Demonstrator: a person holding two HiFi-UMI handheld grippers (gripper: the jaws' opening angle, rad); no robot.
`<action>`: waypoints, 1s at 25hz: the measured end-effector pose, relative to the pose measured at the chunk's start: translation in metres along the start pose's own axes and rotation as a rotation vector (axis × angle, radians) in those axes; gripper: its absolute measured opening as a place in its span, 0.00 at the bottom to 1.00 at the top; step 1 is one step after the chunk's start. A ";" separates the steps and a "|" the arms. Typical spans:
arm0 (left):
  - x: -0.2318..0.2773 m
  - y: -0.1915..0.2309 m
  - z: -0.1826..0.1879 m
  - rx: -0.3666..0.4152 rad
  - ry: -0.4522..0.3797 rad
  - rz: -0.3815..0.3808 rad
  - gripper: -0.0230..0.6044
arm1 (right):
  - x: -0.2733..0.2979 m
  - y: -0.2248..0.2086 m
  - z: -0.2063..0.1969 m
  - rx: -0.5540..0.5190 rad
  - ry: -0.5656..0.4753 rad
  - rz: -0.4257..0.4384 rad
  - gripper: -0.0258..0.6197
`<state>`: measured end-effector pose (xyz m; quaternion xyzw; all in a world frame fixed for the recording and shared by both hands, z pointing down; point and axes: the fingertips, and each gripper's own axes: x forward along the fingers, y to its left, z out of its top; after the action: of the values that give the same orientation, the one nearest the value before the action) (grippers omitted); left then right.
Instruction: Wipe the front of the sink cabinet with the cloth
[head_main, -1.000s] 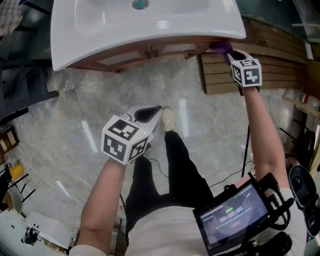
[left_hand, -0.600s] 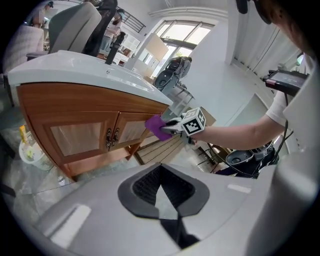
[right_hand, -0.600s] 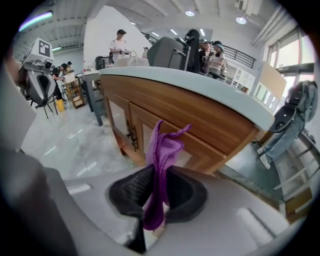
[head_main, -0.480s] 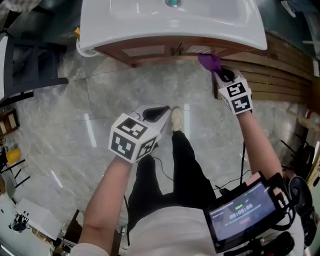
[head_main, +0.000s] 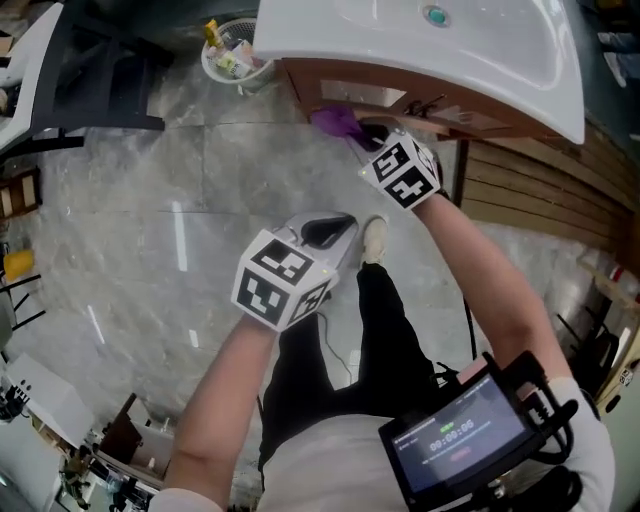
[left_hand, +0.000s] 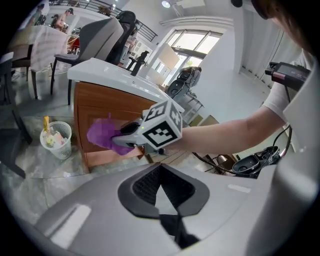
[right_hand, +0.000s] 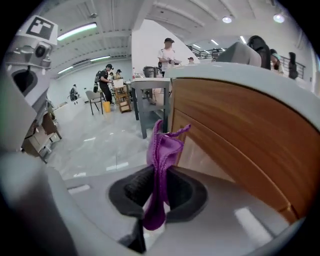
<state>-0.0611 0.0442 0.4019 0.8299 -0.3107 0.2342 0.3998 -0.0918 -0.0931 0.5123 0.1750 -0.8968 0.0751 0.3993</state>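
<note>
One cloth (right_hand: 161, 150) in R tongs (right_hand: 160, 184) at cabinet (right_hand: 240, 135) edge; wide floor (right_hand: 95, 142) beside.

White wastebasket (head_main: 232, 55) w/ trash on marble floor (head_main: 150, 250); wood slat panel (head_main: 520, 200) too.

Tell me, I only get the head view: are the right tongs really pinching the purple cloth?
Observer: Yes. In the right gripper view the right tongs are shut on the purple cloth, which sticks up between them.
Operator: Do the left ones hold anything?
Observer: No. The left gripper view shows the left tongs closed, with nothing between them.
Operator: Is the cloth on the wood?
Observer: From the left gripper view it looks pressed against the wooden cabinet front, under the white basin.
</note>
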 end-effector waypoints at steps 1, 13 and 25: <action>-0.006 0.004 -0.002 -0.008 -0.005 0.008 0.05 | 0.014 0.004 0.012 -0.005 -0.005 0.010 0.12; -0.034 0.032 -0.026 -0.065 -0.036 0.024 0.05 | 0.080 -0.016 0.047 0.015 0.025 -0.030 0.13; -0.001 0.004 -0.004 -0.009 -0.004 -0.041 0.05 | 0.013 -0.084 -0.029 0.116 0.083 -0.176 0.12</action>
<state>-0.0653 0.0458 0.4062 0.8348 -0.2953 0.2228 0.4077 -0.0481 -0.1662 0.5409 0.2725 -0.8549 0.0989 0.4301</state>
